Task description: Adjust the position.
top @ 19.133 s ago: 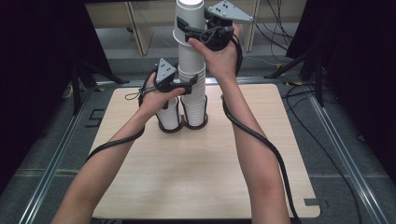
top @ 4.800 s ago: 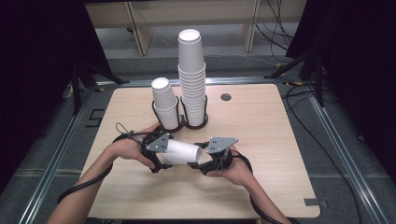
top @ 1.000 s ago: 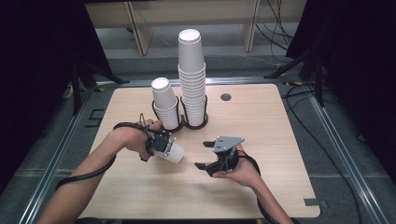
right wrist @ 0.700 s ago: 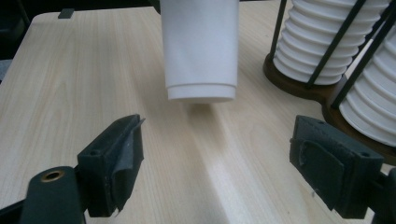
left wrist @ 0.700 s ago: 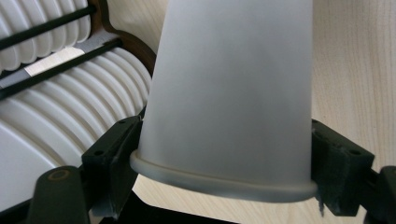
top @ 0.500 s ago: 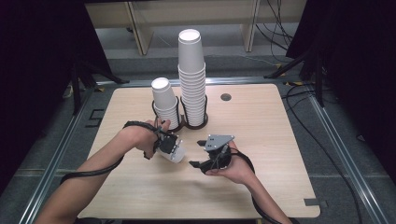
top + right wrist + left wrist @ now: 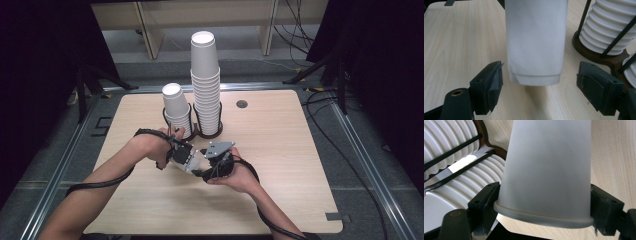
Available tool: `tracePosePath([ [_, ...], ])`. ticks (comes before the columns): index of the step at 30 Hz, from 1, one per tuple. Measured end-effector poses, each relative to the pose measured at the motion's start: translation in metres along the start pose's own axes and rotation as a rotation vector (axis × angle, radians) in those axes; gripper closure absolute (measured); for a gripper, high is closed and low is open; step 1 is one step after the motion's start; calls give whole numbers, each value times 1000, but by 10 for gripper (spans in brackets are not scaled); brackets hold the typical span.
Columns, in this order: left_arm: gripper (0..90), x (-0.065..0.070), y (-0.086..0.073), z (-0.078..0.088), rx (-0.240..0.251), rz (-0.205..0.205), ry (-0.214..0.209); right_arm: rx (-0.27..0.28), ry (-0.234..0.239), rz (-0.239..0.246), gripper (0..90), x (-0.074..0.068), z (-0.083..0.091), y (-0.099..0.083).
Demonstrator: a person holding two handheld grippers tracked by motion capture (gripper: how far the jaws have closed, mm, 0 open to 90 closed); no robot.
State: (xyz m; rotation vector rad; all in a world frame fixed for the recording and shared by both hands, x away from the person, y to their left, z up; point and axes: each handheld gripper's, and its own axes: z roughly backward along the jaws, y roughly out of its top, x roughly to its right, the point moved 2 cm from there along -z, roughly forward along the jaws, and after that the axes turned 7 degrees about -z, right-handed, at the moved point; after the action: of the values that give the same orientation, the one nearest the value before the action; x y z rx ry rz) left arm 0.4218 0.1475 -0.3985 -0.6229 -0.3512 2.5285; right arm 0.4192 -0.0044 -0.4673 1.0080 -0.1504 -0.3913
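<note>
Two grippers meet over one white paper cup (image 7: 194, 161), held lying on its side just above the table (image 7: 280, 165), approx. centre-front, near the person. Left gripper (image 7: 181, 152): jaws pinched on the cup at its rolled rim end; in the left gripper view the cup (image 7: 549, 170) runs away from the cam between both pads, rim nearest, each black pad touching the cup wall at the rim. Right gripper (image 7: 210, 162): jaws part-spread and just been closing; in the right gripper view the cup's base end (image 7: 536, 42) sits between the fingertips (image 7: 487, 87) w/ clear gaps both sides, so pads not touching. Cup thus lies between the two grippers, rim toward the left one, base toward the right one. Beyond both grippers, away from the person, stands a dark wire holder (image 7: 207, 131) w/ two stacks of white cups: short stack (image 7: 176, 107) just past the left gripper, tall stack (image 7: 205, 80) beside it, nearer the right gripper's side. Left gripper view shows the ribbed stack rims (image 7: 456, 165) and wire bars at left of its held cup; right gripper view shows stack and holder base (image 7: 599, 53) at right of the cup. Small dark round hole (image 7: 242, 104) in the tabletop, well apart, beyond the right gripper. Black cables trail along both forearms toward the bottom edge.
</note>
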Motion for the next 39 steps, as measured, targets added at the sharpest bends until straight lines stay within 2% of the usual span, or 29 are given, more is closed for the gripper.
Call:
tracePosePath([
  [1,199,-1,0,1,-10,-16,2,1,-4,15,217,1,-1,1],
  [2,199,-3,0,1,-23,-33,-1,-1,2,-4,218,0,-2,1],
  [4,198,-4,0,3,-43,-50,6,1,6,3,218,0,-4,1],
  [5,199,-3,1,3,-19,-20,7,3,6,-1,219,0,-5,2],
  [6,199,-3,2,3,-17,-21,6,1,4,-6,220,0,-5,2],
  [7,199,-4,2,4,-26,-40,8,6,3,-6,220,0,-6,2],
  [8,199,-3,3,2,-3,-32,0,11,14,-7,219,0,-7,2],
  [10,199,-3,3,2,-10,-35,-4,16,18,-16,219,1,-8,3],
  [12,199,-3,4,2,3,-20,14,20,24,-19,220,0,-9,3],
  [15,198,-3,4,2,-15,-36,-1,20,23,-22,220,0,-11,3],
  [20,198,-4,4,3,-17,-40,17,22,29,-18,220,0,-13,3],
  [21,198,-3,4,3,0,-18,18,23,26,-20,220,0,-13,3],
  [25,198,-4,5,5,-12,-28,19,25,30,-18,221,-1,-14,4],
  [27,198,-4,5,5,-13,-26,18,21,24,4,222,0,-14,5],
  [30,198,-5,6,6,-5,-28,36,24,33,-15,223,-1,-15,5],
  [32,198,-4,5,5,-3,-13,25,28,23,-11,226,0,-15,5],
  [39,198,-5,5,6,-1,-22,23,35,21,-15,236,1,-15,5],
])
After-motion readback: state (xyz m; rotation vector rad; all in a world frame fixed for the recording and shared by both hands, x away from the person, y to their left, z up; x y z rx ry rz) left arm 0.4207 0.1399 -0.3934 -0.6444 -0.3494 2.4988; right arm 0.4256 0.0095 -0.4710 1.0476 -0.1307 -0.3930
